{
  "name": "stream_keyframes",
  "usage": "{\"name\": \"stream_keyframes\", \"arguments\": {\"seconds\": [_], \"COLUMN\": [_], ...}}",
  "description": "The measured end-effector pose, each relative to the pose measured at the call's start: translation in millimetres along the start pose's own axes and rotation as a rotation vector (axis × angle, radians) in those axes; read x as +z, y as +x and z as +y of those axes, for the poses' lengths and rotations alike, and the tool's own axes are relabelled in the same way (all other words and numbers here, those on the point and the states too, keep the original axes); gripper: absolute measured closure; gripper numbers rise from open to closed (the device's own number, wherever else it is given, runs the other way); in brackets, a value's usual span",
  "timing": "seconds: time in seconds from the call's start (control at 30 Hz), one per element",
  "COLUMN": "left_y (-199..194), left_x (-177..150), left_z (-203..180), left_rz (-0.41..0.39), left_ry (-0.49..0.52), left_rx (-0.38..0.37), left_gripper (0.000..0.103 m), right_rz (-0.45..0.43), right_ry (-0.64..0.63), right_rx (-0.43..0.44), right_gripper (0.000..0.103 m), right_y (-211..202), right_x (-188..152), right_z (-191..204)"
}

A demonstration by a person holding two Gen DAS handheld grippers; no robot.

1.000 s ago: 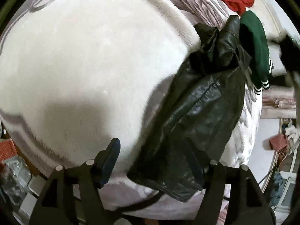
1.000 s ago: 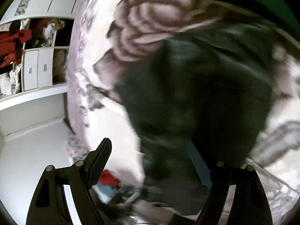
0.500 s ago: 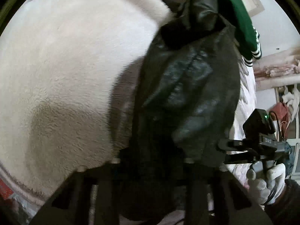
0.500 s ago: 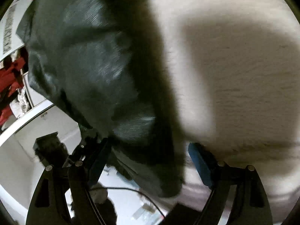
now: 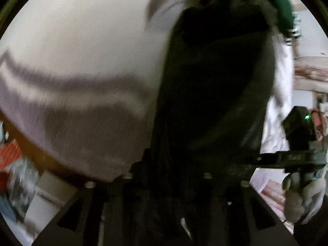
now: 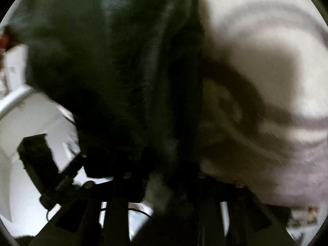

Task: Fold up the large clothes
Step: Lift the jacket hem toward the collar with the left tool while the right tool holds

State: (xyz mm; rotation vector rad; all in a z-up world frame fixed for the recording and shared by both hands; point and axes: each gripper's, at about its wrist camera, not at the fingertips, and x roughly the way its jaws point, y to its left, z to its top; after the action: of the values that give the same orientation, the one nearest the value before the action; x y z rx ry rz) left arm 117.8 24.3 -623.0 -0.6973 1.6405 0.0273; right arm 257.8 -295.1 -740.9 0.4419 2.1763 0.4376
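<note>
The black jacket [image 5: 215, 94] runs lengthwise straight ahead of both tongs over the blanket [image 5: 82, 51]. Left tongs [image 5: 168, 176] opening, right tongs [image 6: 164, 174] closing, its near hem between each pair; whether they pinch is too dark to tell.

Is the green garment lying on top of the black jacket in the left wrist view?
No, the green garment lies beyond the black jacket.
</note>
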Motion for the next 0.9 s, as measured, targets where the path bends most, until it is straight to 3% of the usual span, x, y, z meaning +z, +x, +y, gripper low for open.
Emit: {"name": "stream_keyframes", "arguments": {"seconds": [0.07, 0.1, 0.2, 0.27, 0.33, 0.4, 0.47, 0.5, 0.53, 0.6, 0.8, 0.9], "left_y": [-17, -30, -62, -67, -58, -46, -33, -26, -19, -16, -21, -26], "left_x": [1, -1, 8, 24, 46, 68, 84, 92, 100, 104, 83, 84], "left_z": [6, 15, 32, 40, 47, 55, 60, 61, 60, 63, 83, 89], "left_rz": [-0.055, -0.088, -0.213, -0.291, -0.324, -0.34, -0.338, -0.333, -0.327, -0.34, -0.45, -0.423], "left_ry": [-0.039, -0.052, -0.084, -0.088, -0.09, -0.092, -0.082, -0.073, -0.064, -0.061, -0.047, -0.041], "left_rx": [0.038, 0.066, 0.187, 0.271, 0.379, 0.431, 0.45, 0.463, 0.488, 0.499, 0.415, 0.399], "left_gripper": [0.067, 0.061, 0.019, 0.017, 0.017, 0.017, 0.017, 0.011, 0.006, 0.001, 0.0, 0.0], "right_rz": [-0.004, -0.038, -0.141, -0.185, -0.205, -0.216, -0.211, -0.21, -0.202, -0.182, -0.064, -0.054], "right_ry": [0.004, -0.016, -0.094, -0.154, -0.253, -0.347, -0.41, -0.415, -0.405, -0.332, -0.18, -0.201], "right_rx": [-0.007, -0.025, -0.064, -0.048, -0.05, -0.078, -0.12, -0.168, -0.226, -0.248, -0.097, -0.002], "right_gripper": [0.071, 0.071, 0.071, 0.071, 0.071, 0.072, 0.082, 0.092, 0.095, 0.098, 0.1, 0.1], "right_y": [-18, -37, -89, -113, -123, -115, -93, -80, -65, -50, -62, -92], "right_x": [3, 4, 9, 18, 32, 55, 78, 85, 98, 126, 143, 130], "right_z": [-3, 0, 18, 41, 71, 112, 147, 152, 159, 157, 124, 115]}}
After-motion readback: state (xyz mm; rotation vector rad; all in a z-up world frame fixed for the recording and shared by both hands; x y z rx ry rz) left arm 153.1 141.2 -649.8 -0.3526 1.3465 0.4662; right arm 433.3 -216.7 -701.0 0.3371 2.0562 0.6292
